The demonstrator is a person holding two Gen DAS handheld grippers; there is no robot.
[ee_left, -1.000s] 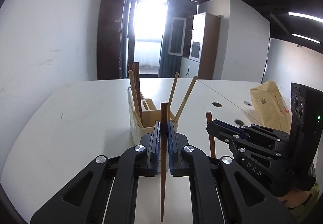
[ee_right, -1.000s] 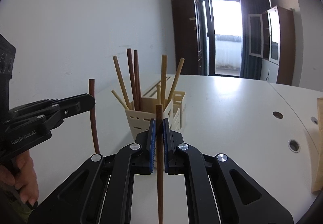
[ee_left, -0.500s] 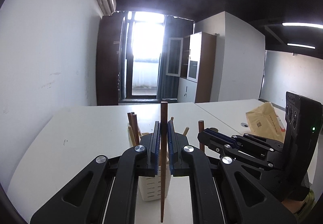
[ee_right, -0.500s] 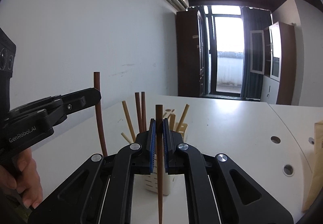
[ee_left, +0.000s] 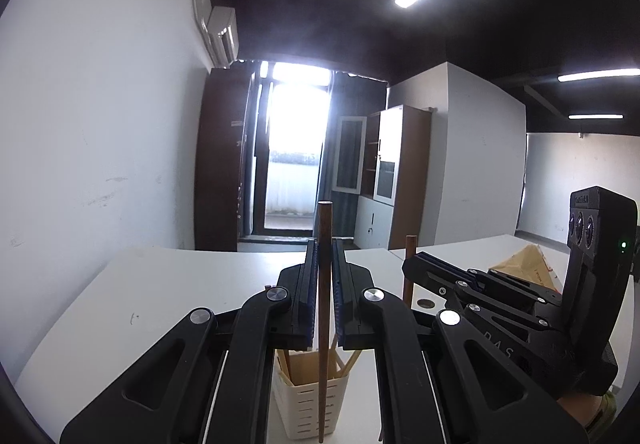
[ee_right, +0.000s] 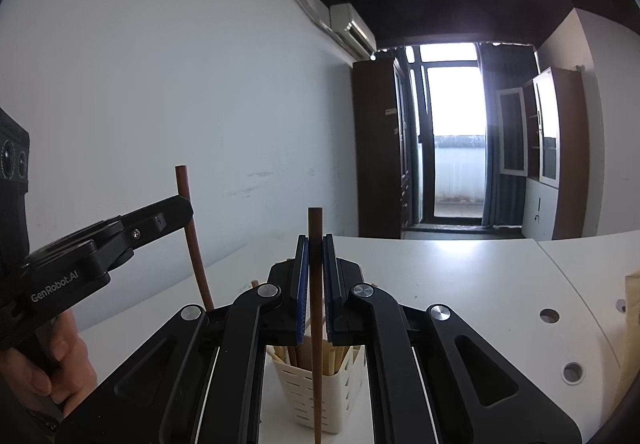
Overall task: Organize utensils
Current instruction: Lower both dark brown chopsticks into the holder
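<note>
left tongs (ee_left: 324, 256): clamped on dark chopstick (ee_left: 323, 324) | right tongs (ee_right: 315, 252): clamped on second chopstick (ee_right: 315, 324) | cream holder (ee_right: 320, 396) below

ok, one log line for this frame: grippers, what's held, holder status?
left gripper: shut on dark brown wooden chopstick | right gripper: shut on second brown chopstick | cream slotted plastic holder: below both, holding lighter chopsticks

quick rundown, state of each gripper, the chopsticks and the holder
left gripper: shut on a dark chopstick, held upright
right gripper: shut on another dark chopstick, also upright
utensil holder: upright on the white table, already holding several chopsticks
</note>
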